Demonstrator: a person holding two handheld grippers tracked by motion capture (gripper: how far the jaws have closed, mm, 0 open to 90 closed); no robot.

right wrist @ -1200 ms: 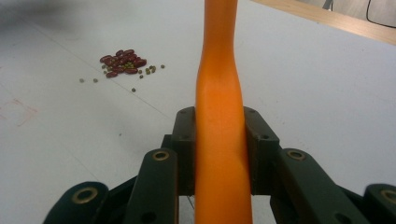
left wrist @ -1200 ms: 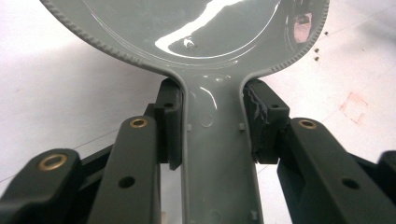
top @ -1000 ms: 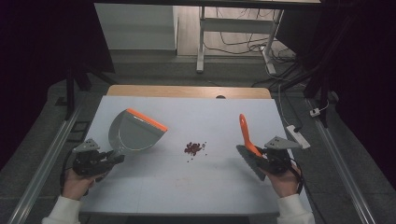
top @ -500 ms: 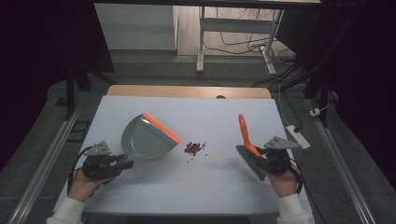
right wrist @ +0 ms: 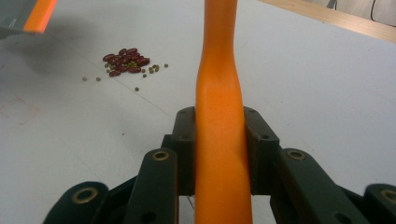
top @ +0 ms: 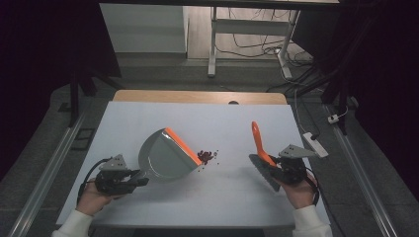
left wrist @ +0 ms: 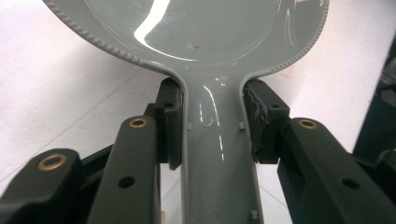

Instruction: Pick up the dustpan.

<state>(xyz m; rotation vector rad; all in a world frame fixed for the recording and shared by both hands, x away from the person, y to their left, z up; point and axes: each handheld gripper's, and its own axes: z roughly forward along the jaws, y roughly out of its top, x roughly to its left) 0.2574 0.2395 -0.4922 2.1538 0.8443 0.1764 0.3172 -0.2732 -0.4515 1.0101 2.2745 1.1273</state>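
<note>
You are clamping the dustpan (top: pixel 165 159) by its handle in your left gripper (top: pixel 129 178) and the brush (top: pixel 262 155) in your right gripper (top: pixel 279 169); its orange lip is sitting just beside the beans (top: pixel 206 156), so nudging further is risking scattering them; the right gripper view is showing tiny stray green grains (right wrist: pixel 154 69) that the high view is blurring.

The high view looks forward and down from above the person's side, taking in the whole white tabletop (top: pixel 148 118) from some way off, with the left claw (top: pixel 141 178) low at its left and the right claw (top: pixel 274 167) low at its right. The left gripper view rides close behind its own jaws and looks along the grey dustpan (left wrist: pixel 205 51) handle. The right gripper view looks along the orange brush handle (right wrist: pixel 219 107) across the tabletop to the pile of beans (right wrist: pixel 126 60) and the dustpan's orange edge, which the high view also shows mid-tabletop.
</note>
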